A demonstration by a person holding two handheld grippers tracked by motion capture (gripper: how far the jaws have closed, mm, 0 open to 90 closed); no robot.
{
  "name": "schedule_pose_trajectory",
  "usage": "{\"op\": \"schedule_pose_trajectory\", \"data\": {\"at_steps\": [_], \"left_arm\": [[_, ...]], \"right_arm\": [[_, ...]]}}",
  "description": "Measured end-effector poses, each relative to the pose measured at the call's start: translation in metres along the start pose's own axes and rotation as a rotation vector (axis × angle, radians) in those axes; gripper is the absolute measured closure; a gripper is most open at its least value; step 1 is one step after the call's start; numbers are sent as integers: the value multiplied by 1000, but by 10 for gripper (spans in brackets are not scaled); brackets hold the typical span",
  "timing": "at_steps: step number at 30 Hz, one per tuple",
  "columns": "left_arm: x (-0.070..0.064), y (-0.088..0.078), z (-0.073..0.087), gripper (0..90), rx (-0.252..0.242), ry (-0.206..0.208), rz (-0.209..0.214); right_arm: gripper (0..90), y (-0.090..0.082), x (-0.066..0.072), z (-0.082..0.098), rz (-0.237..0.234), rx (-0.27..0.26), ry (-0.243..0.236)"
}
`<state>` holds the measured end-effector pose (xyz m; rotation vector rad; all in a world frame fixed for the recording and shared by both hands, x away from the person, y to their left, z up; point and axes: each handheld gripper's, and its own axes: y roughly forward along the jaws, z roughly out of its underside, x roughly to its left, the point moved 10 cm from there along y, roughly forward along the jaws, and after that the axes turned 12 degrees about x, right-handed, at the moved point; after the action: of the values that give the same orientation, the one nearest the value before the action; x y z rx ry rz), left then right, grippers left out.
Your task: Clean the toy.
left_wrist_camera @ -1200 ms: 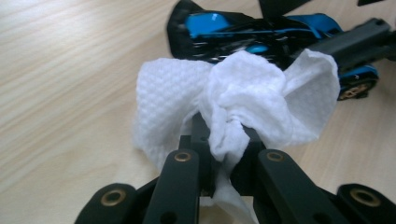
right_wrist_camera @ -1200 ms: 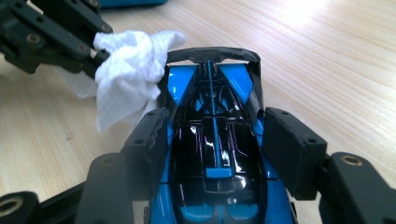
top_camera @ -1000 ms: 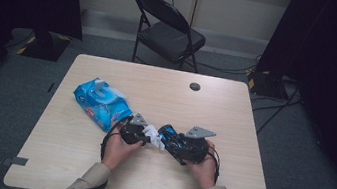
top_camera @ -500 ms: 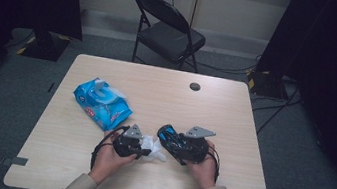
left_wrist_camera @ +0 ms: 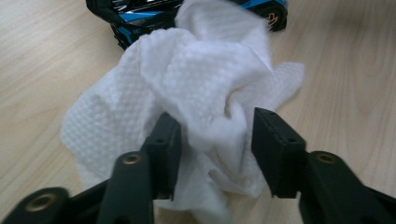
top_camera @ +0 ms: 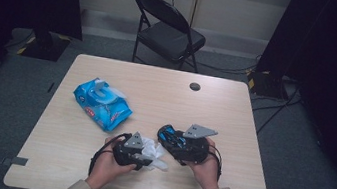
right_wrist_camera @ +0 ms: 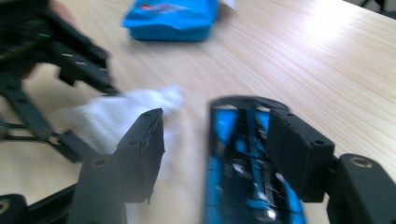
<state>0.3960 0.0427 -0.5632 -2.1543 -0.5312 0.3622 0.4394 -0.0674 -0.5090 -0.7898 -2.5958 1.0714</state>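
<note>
The left tongs (left_wrist_camera: 212, 135) have just been opening, jaws apart around the wipe (left_wrist_camera: 196, 93), letting it go; the right tongs (right_wrist_camera: 215, 140) straddle the toy car (right_wrist_camera: 247, 186), grip uncertain.

Left claw (left_wrist_camera: 212, 140) jaws just opened around crumpled wipe (left_wrist_camera: 187, 93); toy car (top_camera: 175, 139) lifted clear.

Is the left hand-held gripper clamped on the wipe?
No, in the left gripper view the jaws of the left hand-held gripper stand apart, having just been opening, with the white wipe loose between them.
</note>
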Motion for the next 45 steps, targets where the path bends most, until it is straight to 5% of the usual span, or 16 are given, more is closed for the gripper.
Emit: {"op": "schedule_pose_trajectory", "data": {"at_steps": [5,9,21,25,30,33,37,45], "left_arm": [[-2,-4,0,407,3,11,-16],[-1,-6,5,366,16,11,-15],[19,-31,15,303,-2,-39,-49],[26,-37,9,290,-32,-53,-62],[34,-45,4,280,-57,-71,-72],[38,-47,0,272,-76,-79,-72],[39,-47,-11,262,-98,-70,-68],[31,-29,-44,227,-114,-26,-28]], "right_arm": [[404,3,30,-12,-97,-22,-34],[397,19,48,-12,-118,16,-81],[416,60,55,20,-117,159,-78],[505,63,56,23,-90,167,-86],[806,61,61,23,-98,176,-100],[840,59,62,24,-102,201,-94],[850,34,62,30,-120,223,-128],[853,-29,24,47,-88,156,-20]]}}
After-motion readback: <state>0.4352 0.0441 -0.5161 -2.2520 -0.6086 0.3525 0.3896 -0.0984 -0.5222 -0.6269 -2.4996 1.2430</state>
